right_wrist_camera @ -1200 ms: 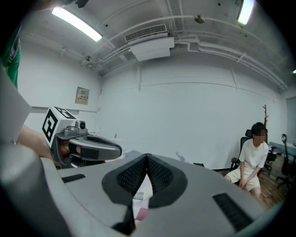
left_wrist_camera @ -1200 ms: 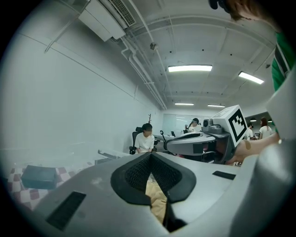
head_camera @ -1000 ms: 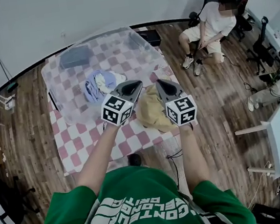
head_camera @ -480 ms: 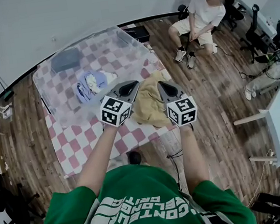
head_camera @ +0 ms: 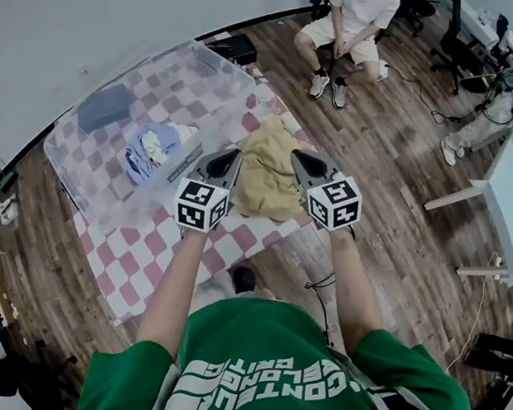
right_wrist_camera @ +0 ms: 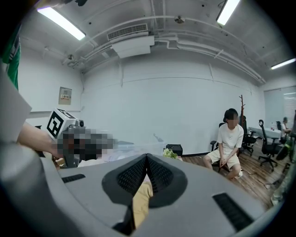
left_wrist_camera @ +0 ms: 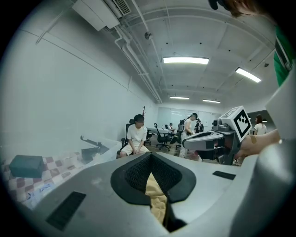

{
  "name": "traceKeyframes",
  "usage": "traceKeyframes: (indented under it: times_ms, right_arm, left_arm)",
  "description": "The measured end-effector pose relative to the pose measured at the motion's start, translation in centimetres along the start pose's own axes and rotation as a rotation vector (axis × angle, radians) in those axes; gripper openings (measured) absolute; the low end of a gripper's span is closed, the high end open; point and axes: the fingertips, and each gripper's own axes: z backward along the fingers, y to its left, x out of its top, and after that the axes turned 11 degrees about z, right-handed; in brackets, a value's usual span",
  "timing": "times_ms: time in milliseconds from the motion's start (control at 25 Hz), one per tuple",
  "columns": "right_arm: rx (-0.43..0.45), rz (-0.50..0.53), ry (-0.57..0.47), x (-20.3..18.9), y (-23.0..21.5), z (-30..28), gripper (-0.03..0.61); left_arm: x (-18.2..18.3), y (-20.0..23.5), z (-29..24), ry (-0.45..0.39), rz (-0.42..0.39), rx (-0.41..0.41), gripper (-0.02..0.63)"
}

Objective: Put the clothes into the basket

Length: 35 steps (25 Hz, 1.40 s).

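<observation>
Both jaws are clamped shut on the same thing: left gripper [head_camera: 229,161] and right gripper [head_camera: 298,158] each pinch an edge of the yellow garment [head_camera: 267,181], and both gripper views show yellow cloth squeezed between the pads; the garment hangs between the two of them over the right end of the bench [head_camera: 142,263] with its pink-and-white checked cover, just beside the basket [head_camera: 72,183] but not in it yet

The basket is the clear plastic tub on the bench's far left part; there's already a blue and white bundle of clothes [head_camera: 149,148] in it, plus a dark grey thing [head_camera: 104,107] at the back

So I'd say I'm mid-carry; next I need to bring the cloth up over the near rim, get it hanging inside the walls, then open both jaws together so it doesn't drape over the edge

Writing-wise: my green shirt [head_camera: 261,369] has white lettering but it's upside down from the head view and I can't read it; the marker cubes [head_camera: 201,203] are only black-and-white squares, no words
</observation>
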Motion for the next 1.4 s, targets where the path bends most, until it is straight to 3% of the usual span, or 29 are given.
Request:
traceKeyframes:
  times_ms: [480, 520, 640, 680, 1000, 1400]
  right_arm:
    - [-0.049, -0.065, 0.151, -9.3, -1.7, 0.4, 0.013]
    - [-0.047, -0.08, 0.165, -10.1, -1.8, 0.3, 0.03]
    - [-0.03, -0.123, 0.214, -12.8, -2.4, 0.0, 0.186]
    - [-0.027, -0.135, 0.231, -13.7, -2.7, -0.2, 0.207]
    - [-0.006, -0.175, 0.326, -19.6, -5.5, -3.0, 0.288]
    - [0.055, -0.199, 0.438, -25.4, -7.7, -7.3, 0.387]
  left_arm:
    - [-8.4, 1.2, -1.2, 0.138, 0.08, -0.036, 0.022]
    - [-9.1, 1.4, -1.5, 0.151, 0.09, -0.036, 0.058]
    - [-11.5, 2.4, -2.3, 0.201, 0.117, -0.03, 0.16]
    - [-12.3, 2.8, -2.6, 0.22, 0.126, -0.027, 0.184]
    - [-17.3, 5.6, -5.7, 0.318, 0.195, -0.011, 0.283]
    - [-22.0, 8.3, -8.4, 0.429, 0.266, 0.008, 0.356]
